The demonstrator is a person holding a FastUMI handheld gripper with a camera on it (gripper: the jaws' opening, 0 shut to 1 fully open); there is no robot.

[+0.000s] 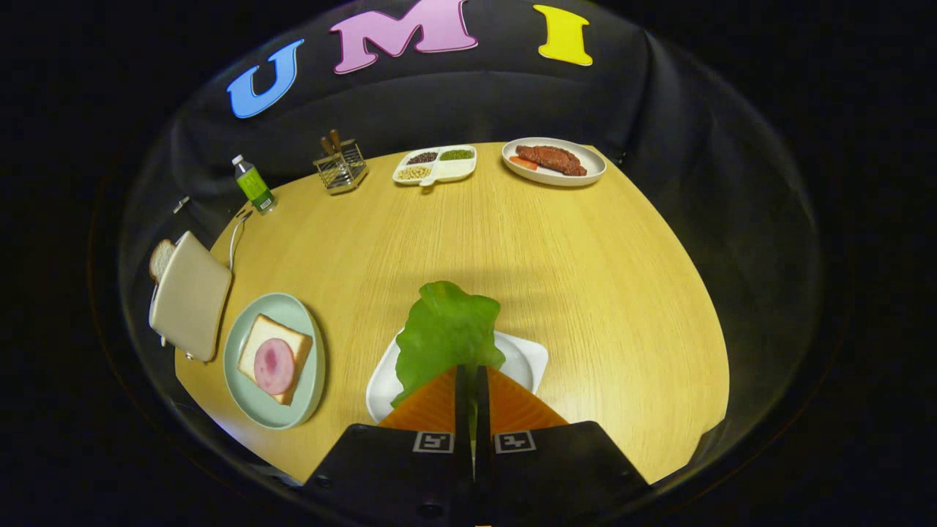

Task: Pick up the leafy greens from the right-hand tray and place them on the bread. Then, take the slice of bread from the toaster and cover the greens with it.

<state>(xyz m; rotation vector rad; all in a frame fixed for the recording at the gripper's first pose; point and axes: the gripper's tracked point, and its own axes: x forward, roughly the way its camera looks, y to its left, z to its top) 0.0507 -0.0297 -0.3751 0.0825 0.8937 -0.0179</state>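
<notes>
Gripper (472, 377) with its two wedge-shaped fingers drawn together to a narrow slit, both pressing on the lower edge of the leafy greens (446, 337). The leaf is broad, crinkled and glossy, standing up from the fingertips and spreading beyond them; its lower part is hidden behind the fingers. Beneath it lies the white tray (528, 360), a smooth rounded rectangle whose near half is covered by the fingers and leaf. Left of the tray, a pale green round plate (304, 322) carries a square slice of bread (265, 337) topped with a pink disc of ham (274, 366). Farther left, at the table's edge, stands a cream, flat-sided toaster (190, 296) with a second slice of bread (161, 258) protruding from its top. The table (585, 278) is light wood with a fine grain. Along its far edge: a green-labelled bottle (253, 184), a wire rack (342, 167) holding items too small to identify, a divided dish (435, 164) of grains, and a plate (593, 170) of browned meat (550, 159).
</notes>
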